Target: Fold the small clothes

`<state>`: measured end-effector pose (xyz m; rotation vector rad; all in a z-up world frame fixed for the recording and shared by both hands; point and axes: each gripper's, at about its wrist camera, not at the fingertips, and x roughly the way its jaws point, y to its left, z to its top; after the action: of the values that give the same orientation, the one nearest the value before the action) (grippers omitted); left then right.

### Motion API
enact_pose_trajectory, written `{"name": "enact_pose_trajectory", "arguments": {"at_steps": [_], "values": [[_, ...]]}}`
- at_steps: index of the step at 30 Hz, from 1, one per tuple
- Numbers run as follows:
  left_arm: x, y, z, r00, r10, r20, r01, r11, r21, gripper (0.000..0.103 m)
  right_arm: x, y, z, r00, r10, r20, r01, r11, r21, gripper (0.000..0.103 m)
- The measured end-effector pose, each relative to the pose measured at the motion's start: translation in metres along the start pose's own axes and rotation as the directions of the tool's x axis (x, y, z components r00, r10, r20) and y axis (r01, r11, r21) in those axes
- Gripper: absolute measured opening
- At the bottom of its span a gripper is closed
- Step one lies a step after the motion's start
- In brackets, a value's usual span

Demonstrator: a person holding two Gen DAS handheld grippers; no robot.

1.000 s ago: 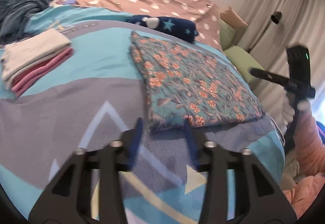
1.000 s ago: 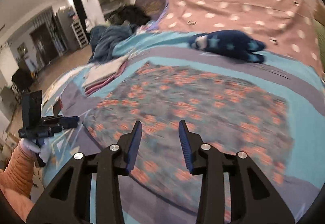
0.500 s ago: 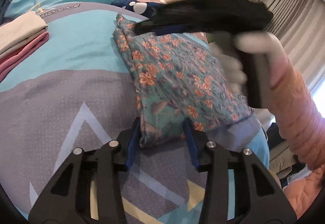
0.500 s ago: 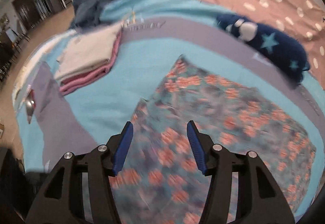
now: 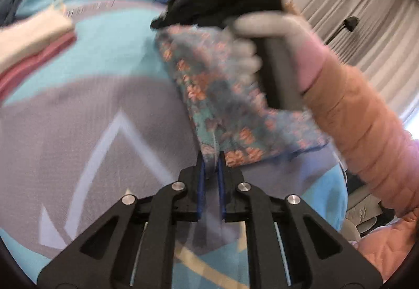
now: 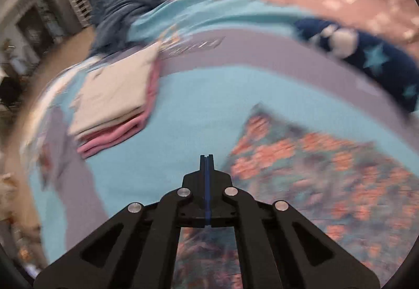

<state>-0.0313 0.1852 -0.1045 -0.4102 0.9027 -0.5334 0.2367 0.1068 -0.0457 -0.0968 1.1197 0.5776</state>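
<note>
Since half a second ago both sets of fingers have closed: my left gripper (image 5: 210, 158), then spread either side of the near corner of the floral garment (image 5: 209, 95), is now nipped down on that corner, cloth visible between the blue pads. My right gripper (image 6: 207, 160) has gone from wide open to pads pressed fully together; in its own view nothing shows between the tips, so I cannot tell whether it has any cloth. In the left view its black body (image 5: 222, 0) sits over the garment's far end, and the gloved right hand (image 5: 264, 40) is on the handle. The garment lies on the blue-and-grey bedspread (image 6: 183, 105), right of centre. A folded pile, cream on pink (image 6: 117, 103), lies well apart at far left. A navy star-print item (image 6: 366, 58) lies far right. Both views are motion-blurred.
</note>
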Motion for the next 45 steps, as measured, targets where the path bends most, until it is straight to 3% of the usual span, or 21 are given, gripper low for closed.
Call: {"name": "enact_pose_trajectory", "arguments": {"at_steps": [2,5,7,8,9,11,13,17,21,22,27,28,31,34,38,45], "values": [[-0.003,0.004,-0.002,1.000,-0.020,0.018,0.021,1.000,-0.019,0.011,-0.016,-0.002,-0.010,0.999,-0.002,0.044,0.003,1.000,-0.020,0.002],[-0.016,0.006,-0.006,0.999,0.011,0.042,-0.010,1.000,-0.015,0.012,-0.058,0.005,-0.035,0.989,-0.036,0.140,0.052,0.992,-0.116,0.003],[-0.023,0.009,-0.009,0.999,0.022,0.050,-0.021,1.000,-0.023,0.024,-0.092,0.012,-0.062,0.968,-0.087,0.237,0.136,0.970,-0.202,0.011],[-0.027,0.010,-0.011,0.998,0.029,0.062,-0.027,0.999,-0.025,0.029,-0.104,0.015,-0.075,0.954,-0.103,0.280,0.172,0.957,-0.234,0.020],[-0.029,0.011,-0.011,0.997,0.036,0.073,-0.034,0.999,-0.025,0.041,-0.121,0.021,-0.097,0.934,-0.112,0.338,0.213,0.937,-0.277,0.031],[-0.035,0.013,-0.008,0.993,0.060,0.104,-0.058,0.998,-0.027,0.052,-0.135,0.031,-0.126,0.931,-0.077,0.355,0.215,0.906,-0.366,0.037],[-0.039,0.017,-0.005,0.989,0.073,0.125,-0.068,0.997,-0.046,0.058,-0.138,0.052,-0.162,0.950,-0.073,0.303,0.221,0.844,-0.489,0.038],[-0.045,0.029,-0.001,0.984,0.099,0.146,-0.085,0.991,-0.100,0.058,-0.124,0.093,-0.210,0.951,-0.155,0.267,0.290,0.744,-0.602,0.038],[-0.057,0.037,-0.003,0.977,0.129,0.172,-0.105,0.984,-0.144,0.058,-0.092,0.119,-0.247,0.909,-0.272,0.316,0.416,0.557,-0.719,0.038],[-0.061,0.036,-0.003,0.975,0.137,0.176,-0.111,0.983,-0.145,0.059,-0.086,0.119,-0.249,0.900,-0.296,0.319,0.434,0.545,-0.718,0.038],[-0.071,0.042,-0.003,0.972,0.141,0.190,-0.112,0.981,-0.159,0.063,-0.066,0.111,-0.236,0.811,-0.424,0.403,0.582,0.514,-0.630,0.044],[-0.071,0.043,-0.001,0.973,0.129,0.191,-0.098,0.982,-0.162,0.066,-0.061,0.110,-0.230,0.804,-0.439,0.401,0.592,0.522,-0.614,0.044],[-0.059,0.051,0.017,0.983,0.021,0.182,0.005,0.990,-0.142,0.068,-0.056,0.105,-0.218,0.817,-0.434,0.380,0.576,0.585,-0.571,0.044],[-0.025,0.062,0.056,0.981,-0.138,0.134,0.157,0.976,-0.149,0.068,-0.054,0.105,-0.217,0.804,-0.446,0.394,0.595,0.583,-0.553,0.044],[0.027,0.064,0.096,0.967,-0.248,0.057,0.254,0.948,-0.193,0.068,-0.057,0.097,-0.218,0.809,-0.447,0.383,0.588,0.615,-0.525,0.045],[0.079,0.049,0.137,0.975,-0.224,0.010,0.224,0.967,-0.125,0.068,-0.050,0.087,-0.207,0.811,-0.461,0.360,0.584,0.644,-0.493,0.053]]}}
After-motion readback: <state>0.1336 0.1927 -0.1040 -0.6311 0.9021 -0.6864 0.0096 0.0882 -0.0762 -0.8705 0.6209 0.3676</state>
